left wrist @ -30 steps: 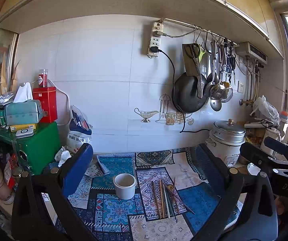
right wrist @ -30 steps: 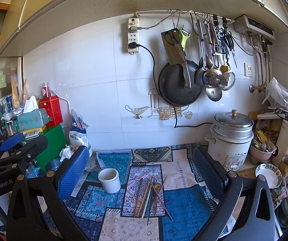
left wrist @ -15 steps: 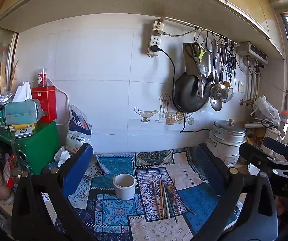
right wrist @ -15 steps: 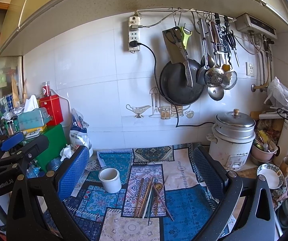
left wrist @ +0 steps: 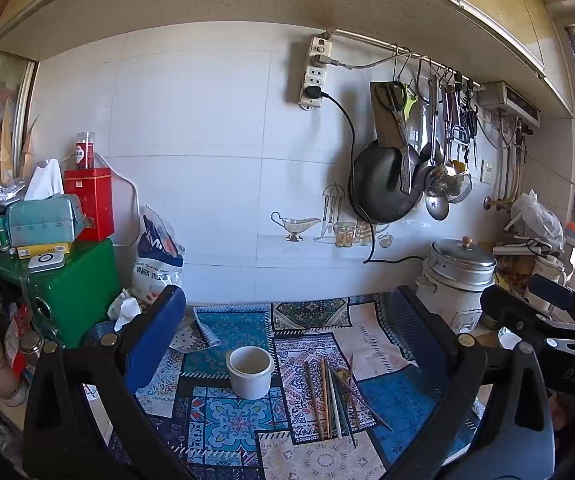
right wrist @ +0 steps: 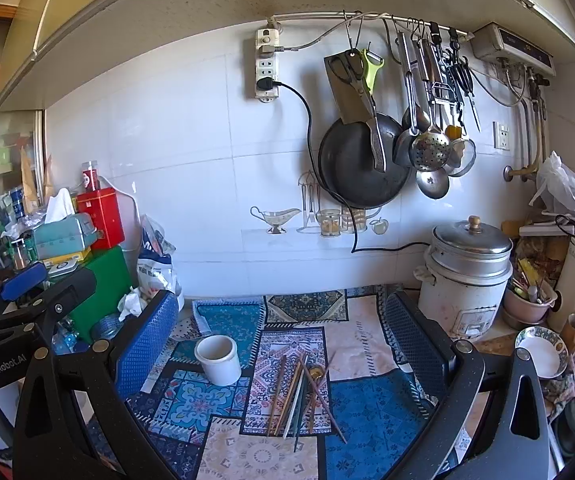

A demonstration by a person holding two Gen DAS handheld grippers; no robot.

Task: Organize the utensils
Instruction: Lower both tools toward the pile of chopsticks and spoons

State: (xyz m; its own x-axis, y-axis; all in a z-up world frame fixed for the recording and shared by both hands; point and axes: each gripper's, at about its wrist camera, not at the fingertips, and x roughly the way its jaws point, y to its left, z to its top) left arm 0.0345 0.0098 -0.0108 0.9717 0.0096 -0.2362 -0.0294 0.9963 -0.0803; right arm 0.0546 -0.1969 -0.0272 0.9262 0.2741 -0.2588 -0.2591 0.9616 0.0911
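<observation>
A loose bundle of chopsticks [left wrist: 335, 394] [right wrist: 303, 394] lies on the patterned mat, with a small spoon-like utensil among them. Just to their left stands a white cup [left wrist: 250, 372] [right wrist: 218, 360], upright and empty. My left gripper [left wrist: 287, 300] is open above and in front of the cup and chopsticks, holding nothing. My right gripper [right wrist: 281, 304] is also open and empty, and frames the same spot. Each gripper shows at the edge of the other's view: the right one [left wrist: 547, 320], the left one [right wrist: 27, 300].
The patchwork mat [right wrist: 367, 408] covers the counter. A metal rice cooker [right wrist: 467, 276] stands at the back right, with bowls [right wrist: 539, 352] and a kettle beside it. A green box [left wrist: 71, 284] with tissues and tins is on the left. A pan and utensils [right wrist: 363, 160] hang on the wall.
</observation>
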